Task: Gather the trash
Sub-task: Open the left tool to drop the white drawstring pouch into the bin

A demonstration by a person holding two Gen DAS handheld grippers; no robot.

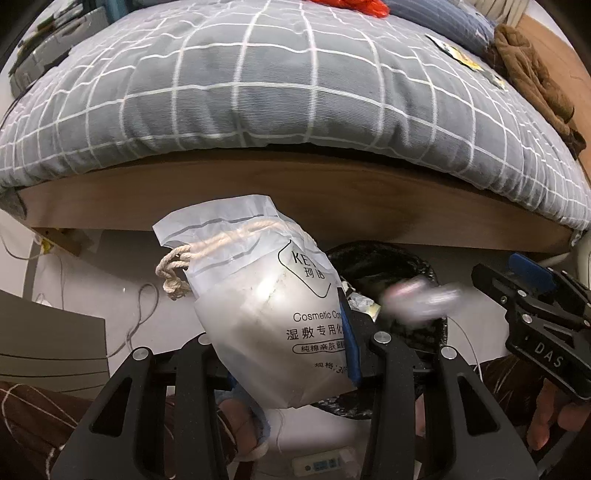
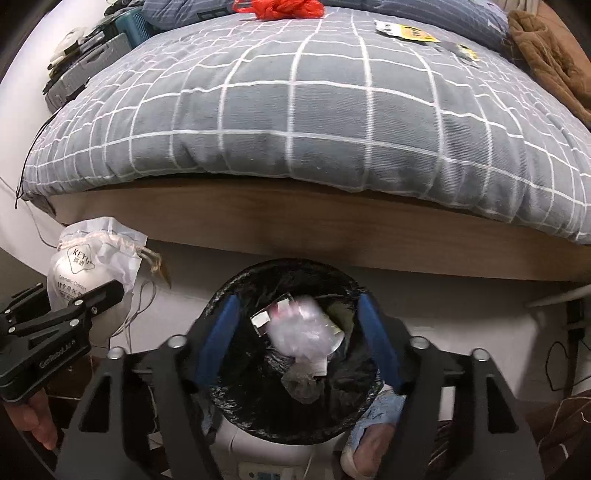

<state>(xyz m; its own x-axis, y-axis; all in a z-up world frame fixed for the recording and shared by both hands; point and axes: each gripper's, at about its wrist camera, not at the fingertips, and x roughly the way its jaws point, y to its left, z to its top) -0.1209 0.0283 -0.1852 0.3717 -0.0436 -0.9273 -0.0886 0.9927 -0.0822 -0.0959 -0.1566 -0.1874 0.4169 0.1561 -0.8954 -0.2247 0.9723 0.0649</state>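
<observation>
My left gripper (image 1: 291, 354) is shut on a white drawstring cosmetic-cotton bag (image 1: 258, 295) and holds it beside the bin, to its left; the bag also shows in the right wrist view (image 2: 92, 273). My right gripper (image 2: 299, 332) is open above the black-lined trash bin (image 2: 236, 406). A blurred clear plastic wrapper (image 2: 299, 332) is in mid-air between its blue fingers (image 2: 218, 332), over the bin's mouth. In the left wrist view the wrapper (image 1: 421, 299) is a blur above the bin (image 1: 388, 258), with the right gripper (image 1: 532, 295) to its right.
A bed with a grey checked quilt (image 1: 295, 92) and wooden frame (image 2: 332, 236) stands behind the bin. On the quilt lie a red plastic bag (image 2: 284, 7), yellow wrappers (image 2: 410, 31) and brown cloth (image 2: 546, 55). Cables (image 1: 140, 317) lie on the floor at left.
</observation>
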